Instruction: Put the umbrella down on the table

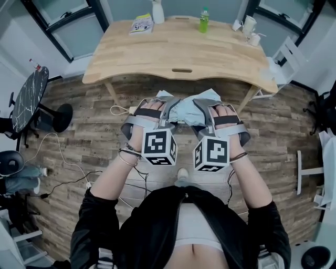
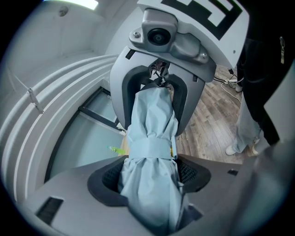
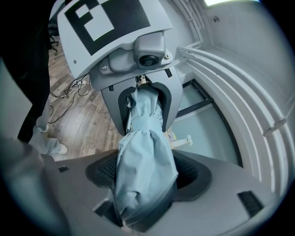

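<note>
A folded light-blue umbrella [image 1: 184, 111] with a strap round its middle is held level between my two grippers, above the wooden floor and short of the table [image 1: 178, 52]. My left gripper [image 1: 164, 114] is shut on one end and my right gripper [image 1: 202, 114] on the other, so the two face each other. In the left gripper view the umbrella [image 2: 152, 152] fills the jaws [image 2: 150, 177] and runs into the right gripper [image 2: 156, 87] opposite. The right gripper view mirrors this: the umbrella [image 3: 145, 159] sits between the pads [image 3: 147, 174] and reaches the left gripper [image 3: 143, 94].
On the far side of the table stand a green bottle [image 1: 203, 20], a white bottle [image 1: 157, 11], a booklet [image 1: 142, 24] and white cups [image 1: 250, 27]. A round dark side table [image 1: 29, 97] is at the left, cables [image 1: 68, 178] lie on the floor, and a white chair [image 1: 286, 58] stands at the right.
</note>
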{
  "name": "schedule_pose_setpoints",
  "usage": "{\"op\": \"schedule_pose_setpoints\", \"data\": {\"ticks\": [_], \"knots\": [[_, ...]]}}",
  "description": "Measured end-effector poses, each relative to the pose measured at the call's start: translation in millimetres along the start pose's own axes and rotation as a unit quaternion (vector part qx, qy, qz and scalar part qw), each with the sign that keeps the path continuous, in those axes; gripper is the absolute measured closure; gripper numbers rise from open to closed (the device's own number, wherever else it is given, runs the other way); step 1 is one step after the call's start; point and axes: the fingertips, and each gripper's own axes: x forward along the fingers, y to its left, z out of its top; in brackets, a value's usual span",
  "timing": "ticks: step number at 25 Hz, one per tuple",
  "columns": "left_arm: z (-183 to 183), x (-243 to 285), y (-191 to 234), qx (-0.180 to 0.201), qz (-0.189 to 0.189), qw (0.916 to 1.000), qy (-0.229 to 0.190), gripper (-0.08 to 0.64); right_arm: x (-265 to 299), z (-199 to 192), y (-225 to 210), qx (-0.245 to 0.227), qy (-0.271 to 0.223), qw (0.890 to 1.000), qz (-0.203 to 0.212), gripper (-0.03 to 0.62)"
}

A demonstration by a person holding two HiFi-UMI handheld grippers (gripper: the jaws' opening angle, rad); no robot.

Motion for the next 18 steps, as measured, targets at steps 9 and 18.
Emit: {"op": "schedule_pose_setpoints", "data": {"ticks": [9,18], "knots": [[-1,41,32,-0.006,0.008,0.9999,0.007,0.265,33,-28,-29,-0.007,-0.007,1.0,0.001,0.265],[-15,56,44,-0.005,-0.002,1.0,0.008,0.265,55,-29,-39,0.001,-0.008,1.0,0.01,0.265]]}}
